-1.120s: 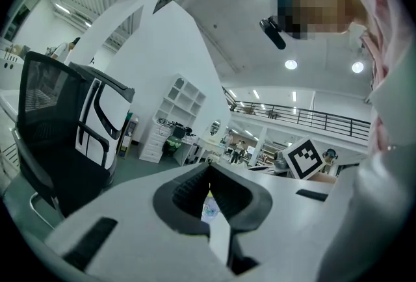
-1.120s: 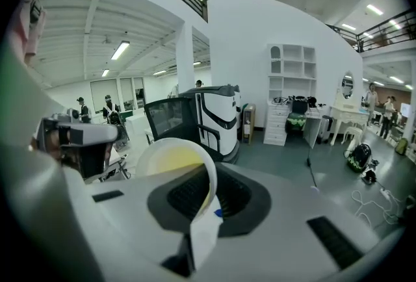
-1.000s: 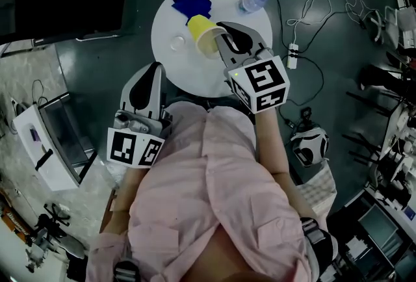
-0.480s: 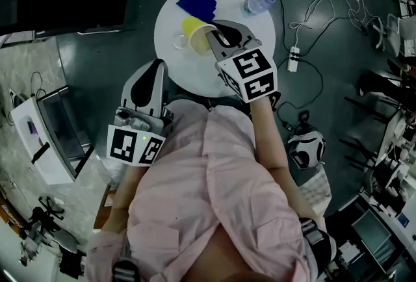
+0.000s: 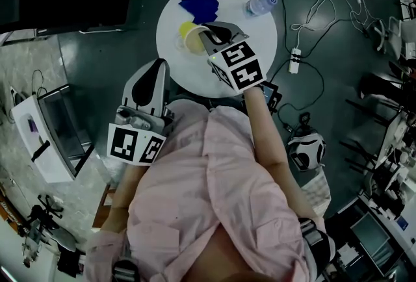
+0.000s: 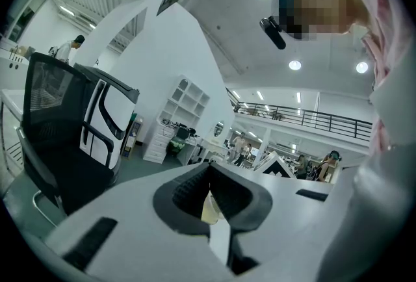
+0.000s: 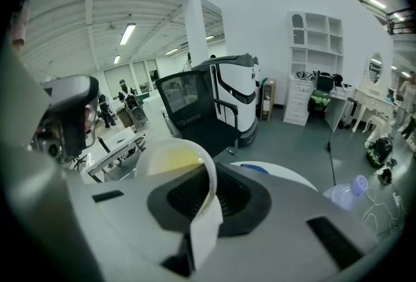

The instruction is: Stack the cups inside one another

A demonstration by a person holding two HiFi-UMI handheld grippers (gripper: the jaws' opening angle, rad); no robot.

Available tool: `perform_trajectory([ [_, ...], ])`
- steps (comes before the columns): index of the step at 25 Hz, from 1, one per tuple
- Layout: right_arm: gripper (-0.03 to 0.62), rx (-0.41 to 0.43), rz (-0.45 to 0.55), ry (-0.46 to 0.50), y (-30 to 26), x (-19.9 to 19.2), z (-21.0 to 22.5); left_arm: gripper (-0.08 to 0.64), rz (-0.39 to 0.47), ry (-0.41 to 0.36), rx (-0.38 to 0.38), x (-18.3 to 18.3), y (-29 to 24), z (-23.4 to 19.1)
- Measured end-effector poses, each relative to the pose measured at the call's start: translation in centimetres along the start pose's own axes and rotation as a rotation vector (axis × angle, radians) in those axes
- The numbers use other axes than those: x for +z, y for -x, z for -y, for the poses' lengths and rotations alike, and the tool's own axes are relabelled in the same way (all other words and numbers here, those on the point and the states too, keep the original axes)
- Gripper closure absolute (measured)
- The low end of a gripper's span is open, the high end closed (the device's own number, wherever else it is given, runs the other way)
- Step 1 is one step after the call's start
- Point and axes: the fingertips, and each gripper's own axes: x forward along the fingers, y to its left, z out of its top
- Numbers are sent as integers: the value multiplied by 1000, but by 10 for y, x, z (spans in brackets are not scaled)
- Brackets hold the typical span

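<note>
My right gripper (image 5: 208,36) is shut on the rim of a yellow cup (image 5: 190,38) and holds it tilted over the left side of the round white table (image 5: 244,30). In the right gripper view the cup's wall (image 7: 174,162) is pinched between the pads of the right gripper (image 7: 207,204). The rim of a clear cup (image 5: 177,42) peeks out just left of the yellow one. A blue cup (image 5: 199,2) lies behind them. My left gripper (image 5: 157,67) hangs shut and empty beside the table's near-left edge; the left gripper view shows the left gripper (image 6: 209,201) pointing up at the hall.
A clear water bottle (image 5: 261,4) lies at the table's back right. Cables and a power strip (image 5: 293,58) run over the dark floor to the right. A black office chair (image 7: 195,115) stands beyond the table.
My right gripper has carried the yellow cup leftward across the table, over to the clear cup. The left gripper has stayed where it was.
</note>
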Motion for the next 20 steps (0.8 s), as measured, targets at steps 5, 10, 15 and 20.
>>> perform_trajectory([
  [5, 551, 17, -36, 0, -12, -12, -3, 541, 5, 3, 19, 0, 4, -3],
  [10, 551, 26, -60, -3, -22, -21, -3, 541, 7, -7, 33, 1, 6, -6],
  [15, 551, 34, -72, -11, -26, -25, -5, 541, 8, -16, 48, 2, 10, -9],
  [20, 551, 30, -73, -16, -27, -27, -5, 541, 5, -14, 41, 2, 9, -10],
])
